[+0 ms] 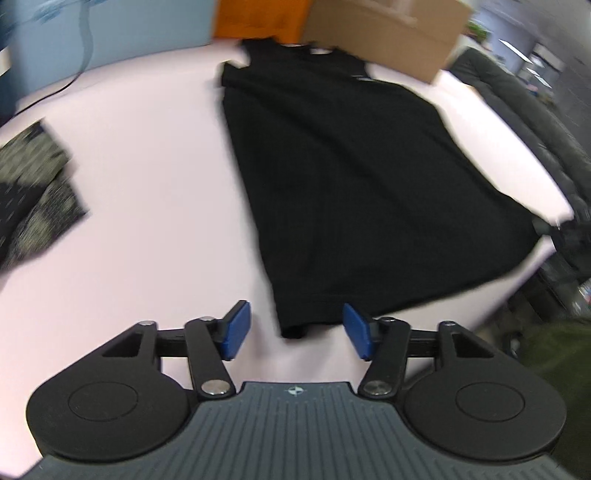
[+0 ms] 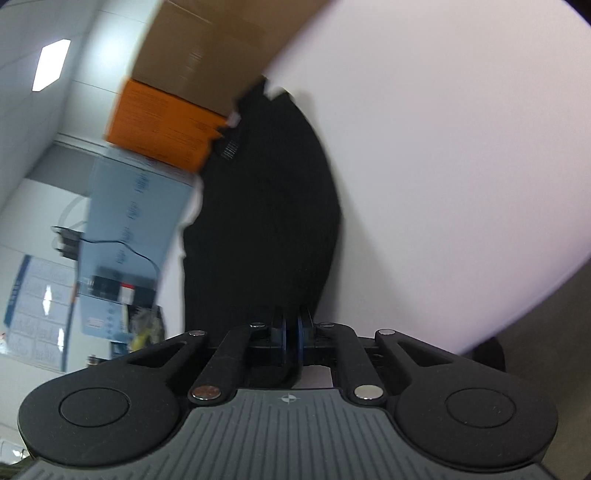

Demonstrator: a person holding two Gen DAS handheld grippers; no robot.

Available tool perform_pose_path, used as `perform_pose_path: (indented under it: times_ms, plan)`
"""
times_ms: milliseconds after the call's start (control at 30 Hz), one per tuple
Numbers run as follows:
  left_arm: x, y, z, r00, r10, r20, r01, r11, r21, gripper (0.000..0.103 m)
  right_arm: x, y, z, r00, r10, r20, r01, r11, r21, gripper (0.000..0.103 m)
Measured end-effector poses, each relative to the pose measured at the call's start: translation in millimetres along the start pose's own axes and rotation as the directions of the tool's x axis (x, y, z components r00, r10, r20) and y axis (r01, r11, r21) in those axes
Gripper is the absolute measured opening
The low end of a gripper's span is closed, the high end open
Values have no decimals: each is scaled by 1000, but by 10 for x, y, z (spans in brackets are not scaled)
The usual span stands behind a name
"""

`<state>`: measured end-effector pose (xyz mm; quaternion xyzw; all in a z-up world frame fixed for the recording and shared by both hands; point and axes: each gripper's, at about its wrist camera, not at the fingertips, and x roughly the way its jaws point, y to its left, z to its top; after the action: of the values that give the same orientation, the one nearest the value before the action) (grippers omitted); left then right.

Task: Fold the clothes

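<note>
A black sleeveless garment (image 1: 332,177) lies spread on the pale pink table (image 1: 147,184), neck end far, hem near. My left gripper (image 1: 295,330) is open, its blue pads on either side of the hem's near corner, just above the table. In the right wrist view the same black garment (image 2: 266,206) stretches away from my right gripper (image 2: 291,332), which is shut on the garment's edge at the table's right side. That pinched corner and gripper show in the left wrist view (image 1: 554,227).
Folded patterned dark clothes (image 1: 33,192) lie at the table's left. A brown cardboard box (image 1: 388,33), an orange box (image 1: 258,18) and a light blue box (image 1: 110,33) stand along the far edge. A dark chair (image 1: 517,103) stands beyond the right edge.
</note>
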<state>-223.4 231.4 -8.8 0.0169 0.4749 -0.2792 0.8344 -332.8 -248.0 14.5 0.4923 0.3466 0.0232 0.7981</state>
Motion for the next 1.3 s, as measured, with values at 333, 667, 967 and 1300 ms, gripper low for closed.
perform_pose_path:
  times_ms: [333, 667, 967, 1300]
  plan:
    - [-30, -110, -144, 995, 98, 23, -101, 984, 145, 64, -232, -332, 87, 995, -103, -20, 104, 990, 95, 14]
    - [227, -515, -236, 962, 226, 151, -271, 751, 602, 45, 293, -73, 36, 982, -173, -80, 167, 983, -76, 56]
    - [-402, -691, -36, 936, 183, 300, -351, 542, 764, 3, -147, 370, 244, 999, -27, -22, 23, 986, -163, 4]
    - [-504, -641, -256, 987, 126, 95, -150, 567, 810, 1, 28, 10, 103, 966, -161, -201, 131, 979, -155, 4]
